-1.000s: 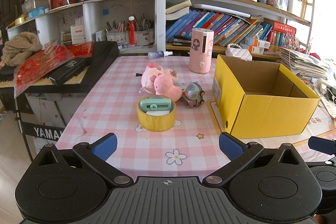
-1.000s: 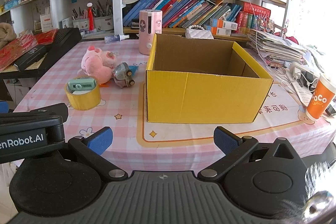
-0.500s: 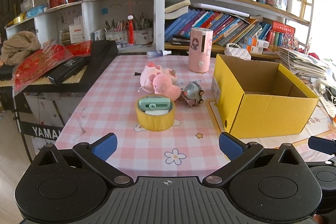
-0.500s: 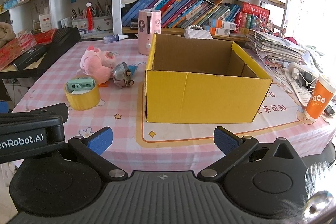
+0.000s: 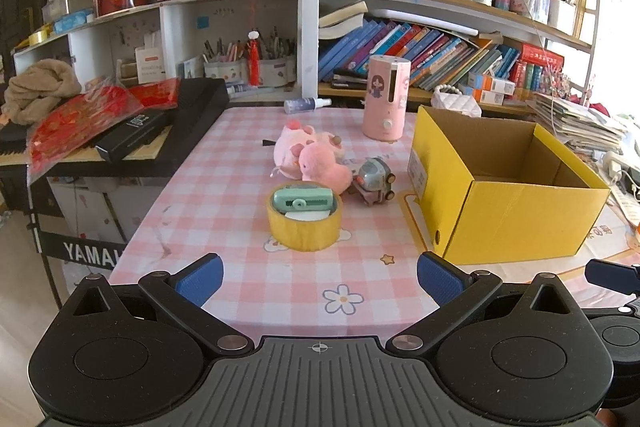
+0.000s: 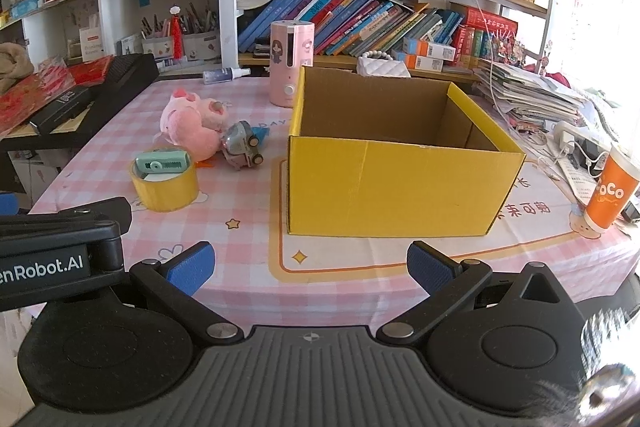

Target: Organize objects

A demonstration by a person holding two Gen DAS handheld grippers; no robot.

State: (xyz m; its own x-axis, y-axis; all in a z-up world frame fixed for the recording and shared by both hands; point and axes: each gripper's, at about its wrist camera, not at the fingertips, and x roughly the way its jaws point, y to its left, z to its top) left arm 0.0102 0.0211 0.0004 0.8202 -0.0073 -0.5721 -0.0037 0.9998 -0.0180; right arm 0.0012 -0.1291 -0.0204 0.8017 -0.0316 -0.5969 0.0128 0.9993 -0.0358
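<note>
Tape roll (image 5: 304,227) ahead of left claw (image 5: 320,277), both claws spread wide, empty.

Legible markings, located relative to the yellow box (image 6: 400,183):

1. Orange cup (image 6: 610,197), right of the yellow box: white lettering, "oCo" readable; any leading character is cut off by the cup's curve.
2. Black housing of the left gripper (image 6: 60,259), near left of the yellow box in the right wrist view: white print "enRobot.AI", start cut off by the frame edge.
3. Keyboard stand panel (image 5: 86,253), far left of the yellow box, below the table edge: white capitals "YAMA", remainder hidden.
4. Tablecloth (image 6: 524,209) just right of the yellow box: red Chinese characters, seen upside down, not reliably readable.
5. Book spines and box label behind: too small to read.
</note>
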